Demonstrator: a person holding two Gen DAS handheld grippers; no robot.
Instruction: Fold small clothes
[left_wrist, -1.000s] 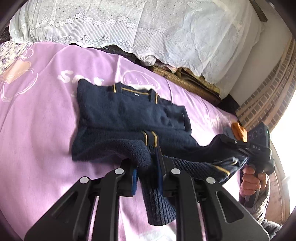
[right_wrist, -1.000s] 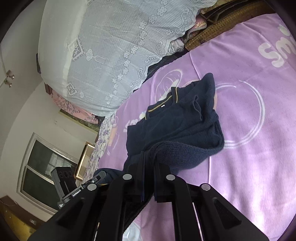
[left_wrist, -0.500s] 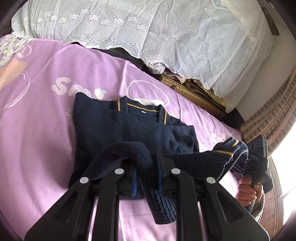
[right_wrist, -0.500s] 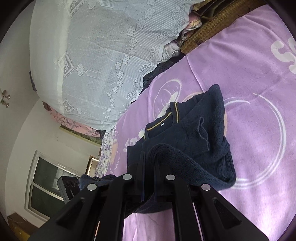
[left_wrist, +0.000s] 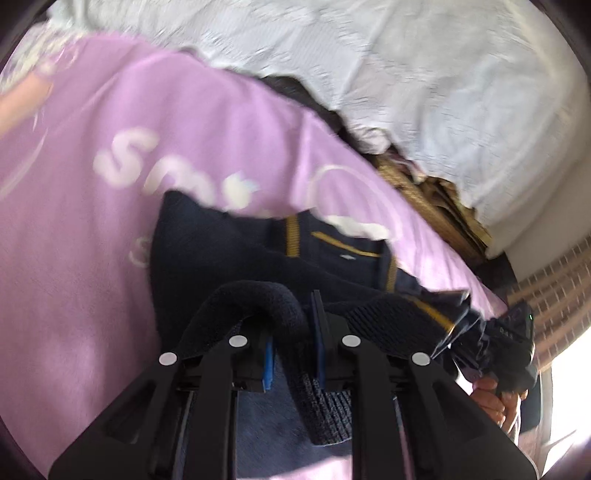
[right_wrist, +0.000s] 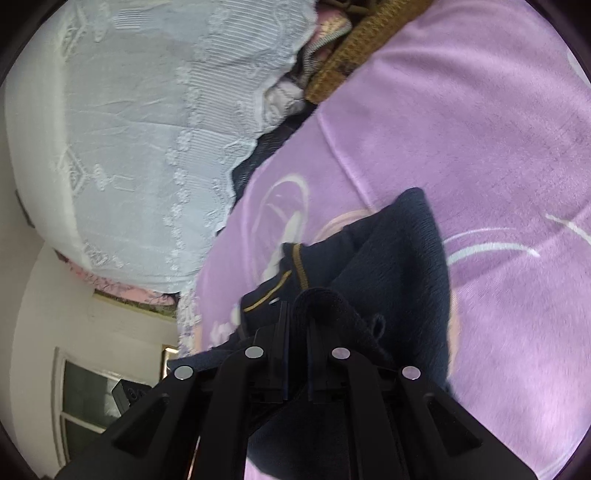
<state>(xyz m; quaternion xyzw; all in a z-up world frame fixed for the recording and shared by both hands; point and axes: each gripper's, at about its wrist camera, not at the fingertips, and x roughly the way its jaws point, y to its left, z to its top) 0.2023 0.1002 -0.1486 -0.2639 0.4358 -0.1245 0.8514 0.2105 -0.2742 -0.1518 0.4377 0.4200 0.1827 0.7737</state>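
Your left gripper (left_wrist: 295, 332) has its jaws clamped on the ribbed hem of the navy sweater (left_wrist: 229, 258), which lies collar-up on the purple bed (left_wrist: 74, 258), toward its far edge by the white lace cover (left_wrist: 443, 92). Your right gripper (right_wrist: 297, 332) pinches the same hem. Let one side lag and the fold lands crooked; thick knit bunched between the jaws could slip out, or drag the lower layer askew.
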